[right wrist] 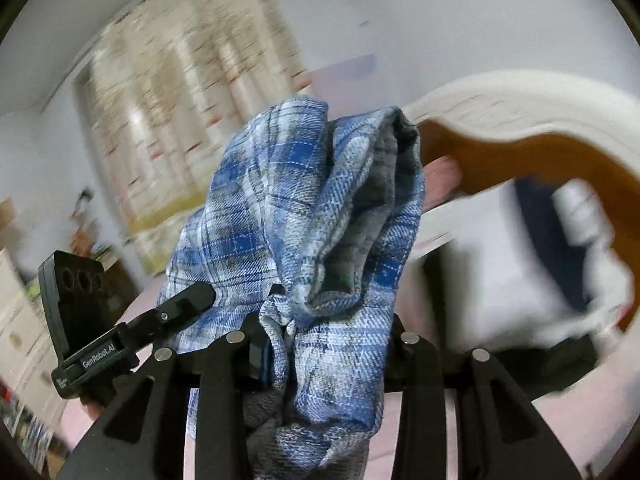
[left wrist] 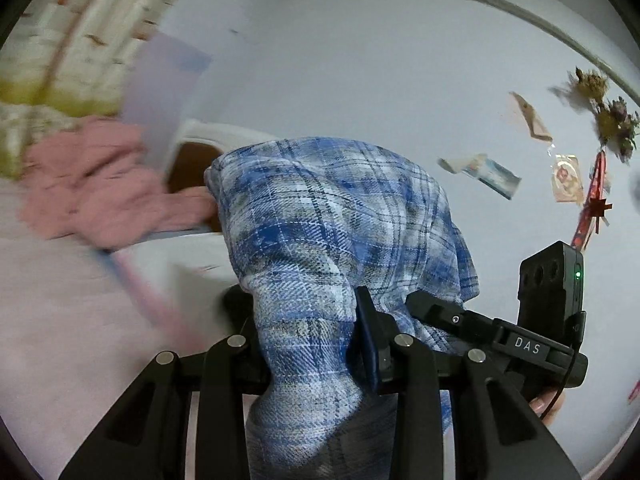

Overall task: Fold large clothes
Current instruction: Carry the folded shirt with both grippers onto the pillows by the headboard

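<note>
Both claws, left claw (left wrist: 316,336) and right claw (right wrist: 320,340), pinch the blue checked flannel shirt (left wrist: 332,216), held up above the pink bed (left wrist: 60,320). Bunched cloth could slip out and fall crooked.

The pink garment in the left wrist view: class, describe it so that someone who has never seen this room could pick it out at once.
Start at the bed's headboard, cream-edged with a brown panel, left of centre. The pink garment lies crumpled on the pale pink bed against it. Unlike the blue plaid garment bunched in the left gripper, it is plain pink, unpatterned, and nothing holds it.
</note>
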Demonstrator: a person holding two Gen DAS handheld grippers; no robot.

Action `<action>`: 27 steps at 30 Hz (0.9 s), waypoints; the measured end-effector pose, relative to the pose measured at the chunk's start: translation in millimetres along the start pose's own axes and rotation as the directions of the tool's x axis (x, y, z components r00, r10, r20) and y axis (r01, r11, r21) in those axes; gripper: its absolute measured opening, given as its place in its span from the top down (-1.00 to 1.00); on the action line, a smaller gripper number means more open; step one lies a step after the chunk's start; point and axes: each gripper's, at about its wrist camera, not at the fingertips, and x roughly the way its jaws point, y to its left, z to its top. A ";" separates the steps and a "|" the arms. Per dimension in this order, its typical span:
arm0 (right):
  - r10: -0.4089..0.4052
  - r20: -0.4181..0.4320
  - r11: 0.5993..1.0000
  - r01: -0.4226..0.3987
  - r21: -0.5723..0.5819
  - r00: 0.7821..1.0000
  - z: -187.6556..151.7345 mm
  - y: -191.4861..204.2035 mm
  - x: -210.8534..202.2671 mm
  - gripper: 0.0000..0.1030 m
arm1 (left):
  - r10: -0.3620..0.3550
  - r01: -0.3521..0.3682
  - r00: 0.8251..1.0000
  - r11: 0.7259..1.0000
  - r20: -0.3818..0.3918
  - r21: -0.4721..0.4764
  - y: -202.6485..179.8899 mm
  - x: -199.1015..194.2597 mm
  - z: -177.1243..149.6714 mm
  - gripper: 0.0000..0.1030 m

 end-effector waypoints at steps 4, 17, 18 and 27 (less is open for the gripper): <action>-0.101 0.027 0.991 0.098 0.095 0.995 46.2 -83.4 -22.2 0.28 | -0.072 0.070 0.994 0.997 -0.081 -0.025 -26.6 107.2 30.2 0.30; -0.244 -0.191 0.908 0.293 0.299 0.951 46.1 -257.8 103.4 -0.03 | -0.012 -0.065 0.944 0.972 -0.329 -0.225 72.8 306.2 -24.3 -0.04; -0.237 -0.188 0.907 0.286 0.310 0.953 44.9 -266.5 102.4 -0.06 | 0.017 -0.080 0.947 0.979 -0.320 -0.187 72.6 304.1 -21.1 -0.13; -0.481 -0.018 0.872 0.481 0.089 0.876 60.5 -206.8 53.5 -0.93 | 0.340 -0.359 0.933 0.891 0.115 0.279 -2.8 202.8 -13.3 -1.00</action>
